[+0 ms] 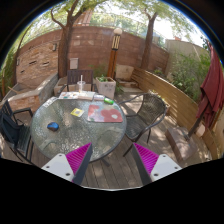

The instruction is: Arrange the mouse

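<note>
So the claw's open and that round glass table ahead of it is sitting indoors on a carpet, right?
Not indoors on carpet. The gripper view shows the round glass table outdoors on a wooden deck, beyond the open claw, with a brick wall and trees behind.

My gripper (110, 160) fingers spread wide, nothing between pink pads (78, 157). Round glass table (60, 135) ahead past fingers, pink mat (104, 113) on top, small items too small to identify. Chairs (148, 108) around table, brick wall (95, 45) and trees beyond.
</note>
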The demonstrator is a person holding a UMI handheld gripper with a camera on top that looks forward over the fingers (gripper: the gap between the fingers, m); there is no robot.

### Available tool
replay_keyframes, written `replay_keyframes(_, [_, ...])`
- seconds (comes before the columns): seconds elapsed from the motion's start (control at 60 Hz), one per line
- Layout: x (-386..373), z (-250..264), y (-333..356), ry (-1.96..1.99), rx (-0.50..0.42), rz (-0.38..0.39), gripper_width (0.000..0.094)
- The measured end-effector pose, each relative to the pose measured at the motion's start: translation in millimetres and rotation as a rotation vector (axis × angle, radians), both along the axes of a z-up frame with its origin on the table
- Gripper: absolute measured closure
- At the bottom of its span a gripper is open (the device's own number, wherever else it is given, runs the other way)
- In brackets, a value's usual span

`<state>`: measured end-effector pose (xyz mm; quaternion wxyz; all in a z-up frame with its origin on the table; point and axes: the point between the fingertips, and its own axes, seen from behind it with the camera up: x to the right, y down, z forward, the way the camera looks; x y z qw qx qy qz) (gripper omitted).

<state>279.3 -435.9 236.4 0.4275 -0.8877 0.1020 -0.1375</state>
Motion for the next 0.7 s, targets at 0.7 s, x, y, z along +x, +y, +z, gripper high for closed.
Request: replay_keyframes(0.7, [-257.0,-241.4,276.7,0.079,-0.1,0.397,0.0109])
